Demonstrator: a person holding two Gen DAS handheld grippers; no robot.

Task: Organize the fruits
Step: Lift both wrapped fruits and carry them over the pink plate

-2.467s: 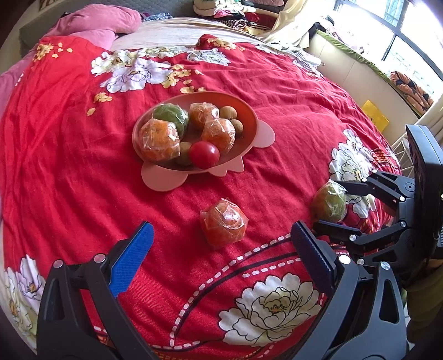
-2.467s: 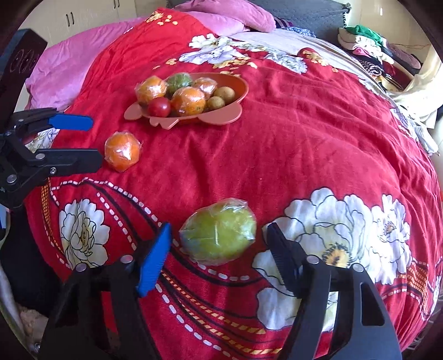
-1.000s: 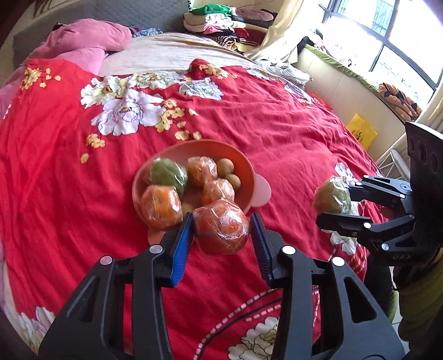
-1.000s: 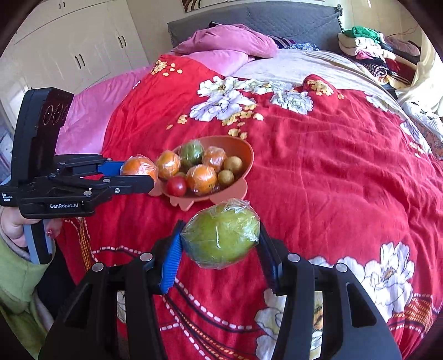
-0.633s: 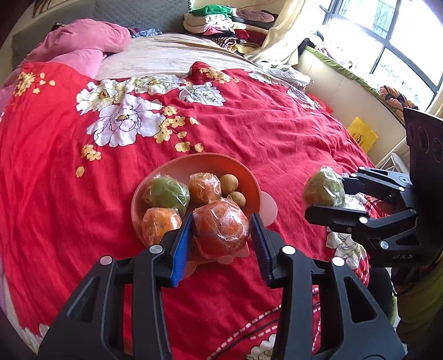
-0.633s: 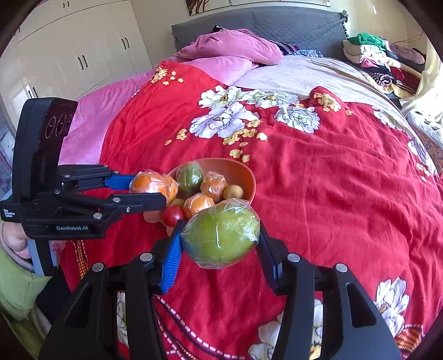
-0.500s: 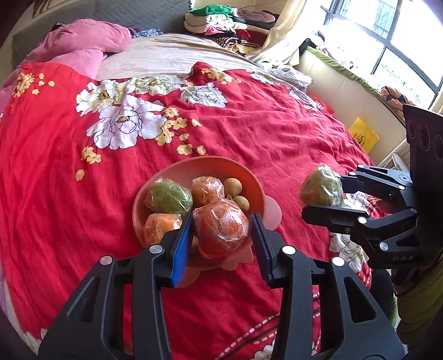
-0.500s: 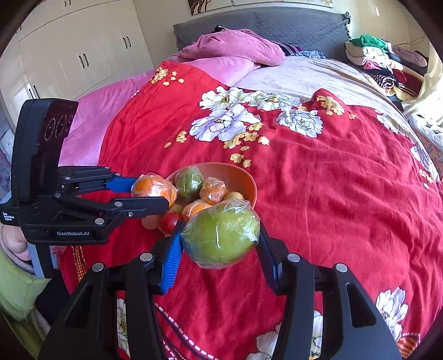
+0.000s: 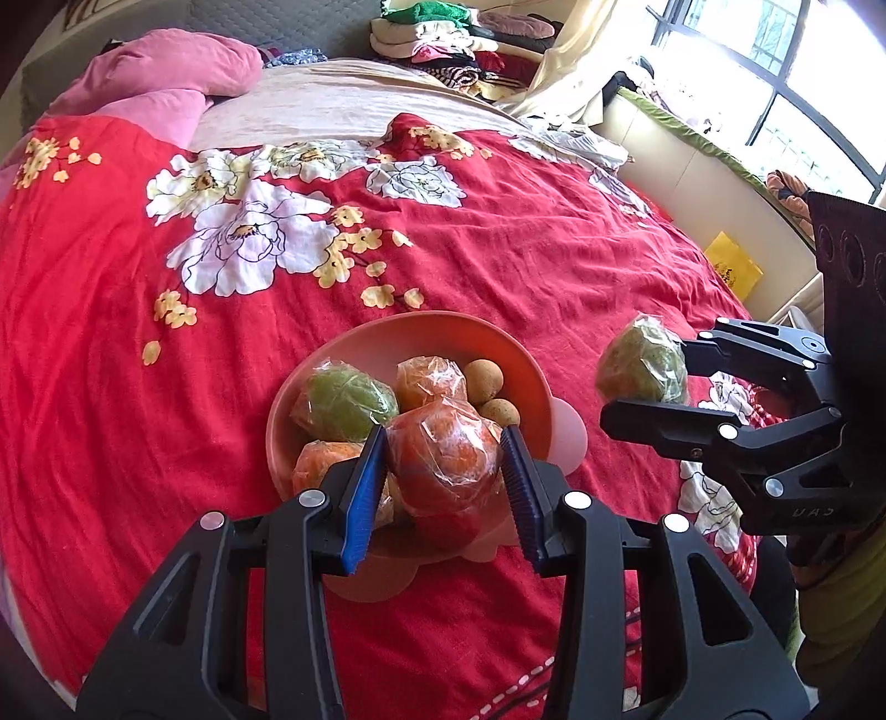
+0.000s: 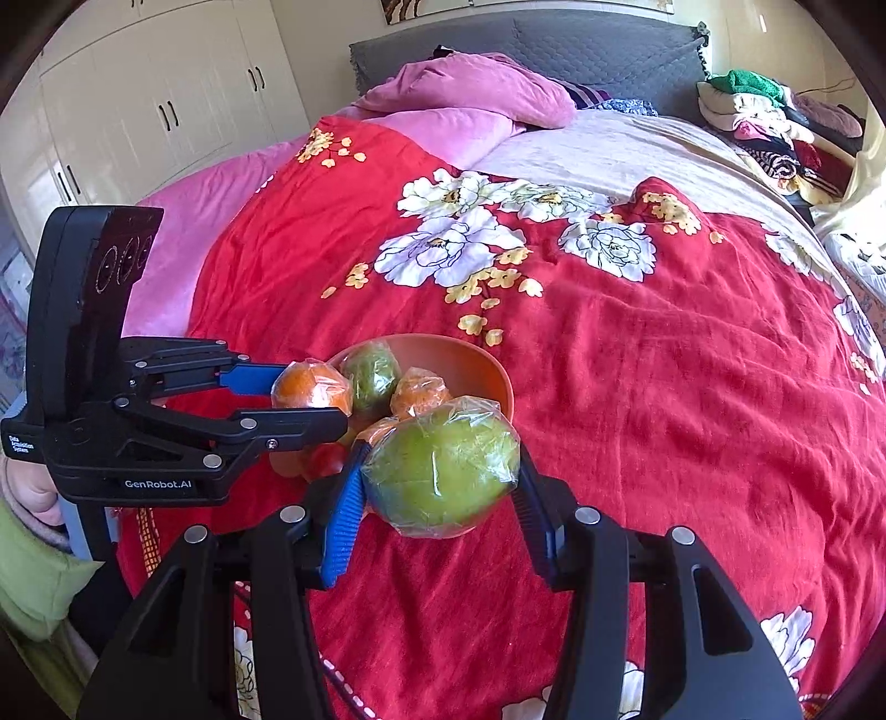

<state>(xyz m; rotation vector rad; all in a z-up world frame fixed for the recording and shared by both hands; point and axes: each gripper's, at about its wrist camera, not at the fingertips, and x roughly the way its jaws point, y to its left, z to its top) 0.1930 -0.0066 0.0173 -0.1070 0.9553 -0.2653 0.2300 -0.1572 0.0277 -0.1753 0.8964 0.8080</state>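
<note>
An orange-pink bowl (image 9: pixel 443 332) sits on the red flowered bedspread and holds several wrapped fruits: a green one (image 9: pixel 349 396), oranges, two small brown fruits (image 9: pixel 484 376). My left gripper (image 9: pixel 443 471) is shut on a plastic-wrapped orange (image 9: pixel 443 462) and holds it above the bowl's near side. My right gripper (image 10: pixel 437 482) is shut on a wrapped green fruit (image 10: pixel 443 471), held in the air just right of the bowl (image 10: pixel 487 365). The right gripper also shows in the left wrist view (image 9: pixel 648 387), and the left gripper in the right wrist view (image 10: pixel 310 393).
The red bedspread (image 9: pixel 498 232) covers the bed. Pink pillows (image 10: pixel 465 94) lie at the head. Folded clothes (image 9: pixel 443 33) are piled at the far corner. A window and a low ledge (image 9: pixel 692 160) run along the right. White wardrobes (image 10: pixel 138 111) stand at the left.
Both grippers have moved forward toward the bowl with their fruits. The orange now hangs over the bowl's near side, and the green fruit has come close to the bowl's right side.
</note>
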